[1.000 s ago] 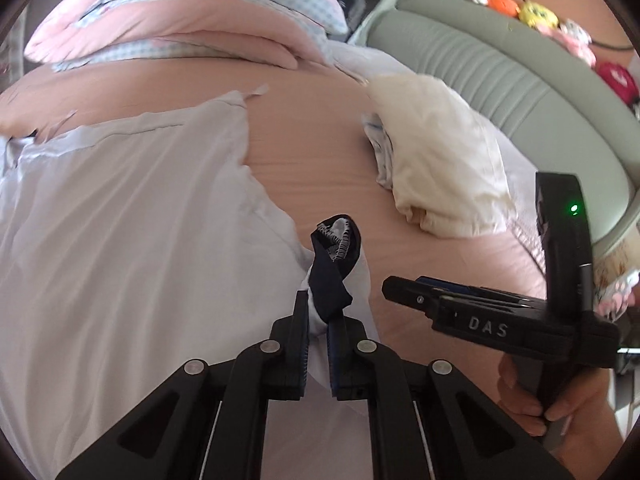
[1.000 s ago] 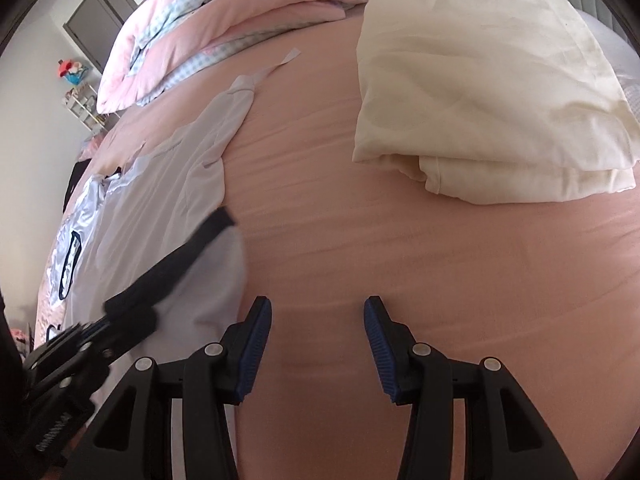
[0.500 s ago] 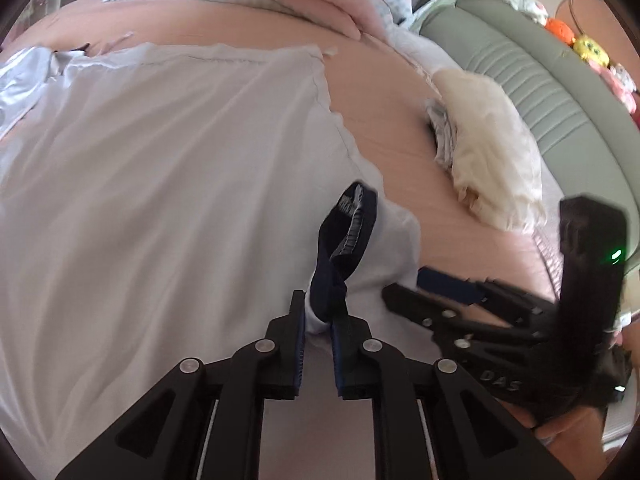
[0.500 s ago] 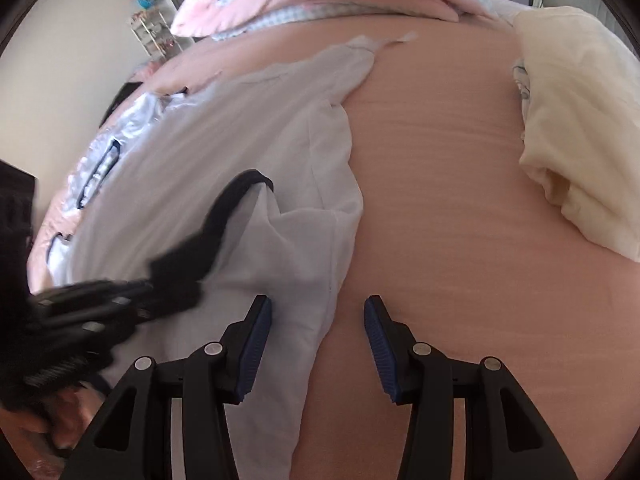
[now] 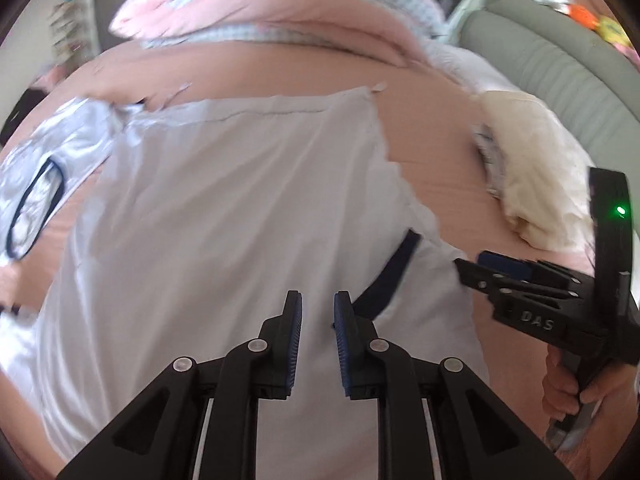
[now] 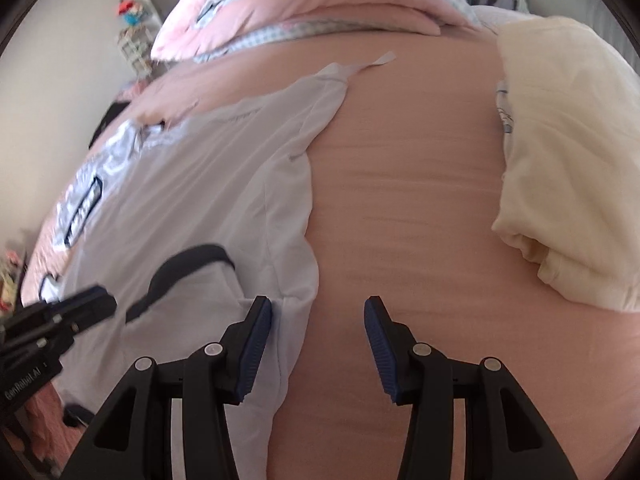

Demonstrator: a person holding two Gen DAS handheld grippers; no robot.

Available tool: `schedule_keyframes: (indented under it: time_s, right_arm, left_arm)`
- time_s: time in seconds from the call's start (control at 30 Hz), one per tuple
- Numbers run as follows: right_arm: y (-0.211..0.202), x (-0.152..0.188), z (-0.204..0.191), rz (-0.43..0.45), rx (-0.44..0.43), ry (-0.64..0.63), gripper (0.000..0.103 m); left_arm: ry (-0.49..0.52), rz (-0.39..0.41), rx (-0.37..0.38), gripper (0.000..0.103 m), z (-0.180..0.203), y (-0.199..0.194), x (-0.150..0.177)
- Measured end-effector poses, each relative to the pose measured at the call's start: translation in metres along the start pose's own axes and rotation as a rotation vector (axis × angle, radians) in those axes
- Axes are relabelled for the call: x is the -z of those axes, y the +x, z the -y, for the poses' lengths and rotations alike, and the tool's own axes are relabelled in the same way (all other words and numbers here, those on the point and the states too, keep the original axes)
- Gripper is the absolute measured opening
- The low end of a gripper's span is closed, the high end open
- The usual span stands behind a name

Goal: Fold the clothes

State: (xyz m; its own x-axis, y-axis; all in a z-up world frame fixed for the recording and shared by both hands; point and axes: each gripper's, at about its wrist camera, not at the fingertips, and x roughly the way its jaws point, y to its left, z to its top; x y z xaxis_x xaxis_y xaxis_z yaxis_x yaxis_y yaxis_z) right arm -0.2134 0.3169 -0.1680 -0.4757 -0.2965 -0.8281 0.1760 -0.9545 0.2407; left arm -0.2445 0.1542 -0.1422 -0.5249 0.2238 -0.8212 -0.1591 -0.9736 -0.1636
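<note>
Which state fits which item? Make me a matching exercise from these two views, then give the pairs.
Items:
1. white shirt
2. cream bundle
3. left hand-held gripper
4. pink quilt

States:
A. heaped at the far end of the bed
B. open, holding nothing
C. spread flat on the pink sheet
D. folded, lying at the right

Pairs: 1-C, 2-D, 3-B, 4-A

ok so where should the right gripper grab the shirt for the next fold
A guess: take the shirt at its loose right edge, by the navy-trimmed sleeve. That edge lies right before the right gripper, whose open jaws straddle it, one finger over cloth, one over bare sheet. Come in low from the sheet side, so one finger slips under the thin, flat cloth.
</note>
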Motion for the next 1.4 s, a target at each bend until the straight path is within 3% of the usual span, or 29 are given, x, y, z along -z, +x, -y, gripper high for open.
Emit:
schedule_keyframes:
  time_s: [0.1, 0.17, 0.23, 0.3, 0.37, 0.6, 0.77, 0.87, 0.93, 0.97, 1.07, 1.13, 1.2, 1.3, 1.33, 1.4]
  right_arm:
    - [0.001, -0.005, -0.003, -0.019, 0.029, -0.048, 0.048]
    - [0.003, -0.006, 0.0, -0.034, 0.032, -0.042, 0.048]
    - [0.007, -0.005, 0.005, -0.051, 0.026, -0.016, 0.048]
    - [0.009, -0.002, 0.007, -0.062, 0.019, -0.004, 0.048]
    - [0.012, -0.001, 0.005, -0.061, 0.023, -0.012, 0.048]
    - [0.021, 0.003, 0.012, -0.032, 0.015, 0.054, 0.048]
    - [0.017, 0.005, 0.023, -0.018, -0.01, 0.122, 0.046]
    - [0.015, 0.005, 0.034, -0.018, -0.032, 0.175, 0.045]
    - [0.012, 0.004, 0.041, -0.008, -0.046, 0.213, 0.045]
    - [0.009, 0.003, 0.042, 0.003, -0.045, 0.214, 0.047]
    - [-0.002, -0.001, 0.035, 0.046, -0.054, 0.17, 0.048]
    - [-0.001, -0.002, 0.03, 0.046, -0.083, 0.156, 0.048]
    - [0.009, 0.0, 0.025, 0.006, -0.068, 0.142, 0.048]
    - [0.02, 0.001, 0.023, -0.036, -0.027, 0.13, 0.048]
    - [0.018, 0.0, 0.024, -0.034, -0.026, 0.135, 0.048]
    - [0.012, -0.002, 0.028, -0.026, -0.024, 0.152, 0.048]
  left_arm:
    - [0.061, -0.003, 0.117, 0.02, 0.006, 0.012, -0.015]
    - [0.089, -0.024, 0.164, 0.053, 0.012, 0.025, -0.026]
    - [0.119, -0.044, 0.201, 0.055, 0.018, 0.036, -0.035]
    - [0.151, -0.058, 0.23, 0.049, 0.024, 0.042, -0.035]
    - [0.167, -0.071, 0.225, 0.007, 0.029, 0.047, -0.033]
    - [0.091, -0.009, 0.185, 0.005, 0.018, 0.041, -0.019]
    - [-0.061, -0.032, 0.162, 0.005, -0.01, 0.052, -0.011]
    - [-0.209, -0.073, 0.201, 0.005, -0.038, 0.063, -0.01]
    - [-0.26, -0.053, 0.197, 0.005, -0.047, 0.054, -0.014]
    - [-0.247, -0.021, 0.193, 0.005, -0.045, 0.045, -0.016]
    - [-0.055, 0.057, 0.263, 0.005, -0.016, 0.023, -0.025]
    - [0.086, 0.042, 0.292, 0.006, 0.01, 0.024, -0.027]
    - [0.169, -0.014, 0.254, 0.006, 0.029, 0.039, -0.025]
    - [0.162, -0.135, 0.094, 0.007, 0.034, 0.066, -0.02]
    - [0.122, -0.137, 0.062, 0.006, 0.031, 0.063, -0.019]
    - [0.056, -0.074, 0.079, 0.006, 0.029, 0.036, -0.014]
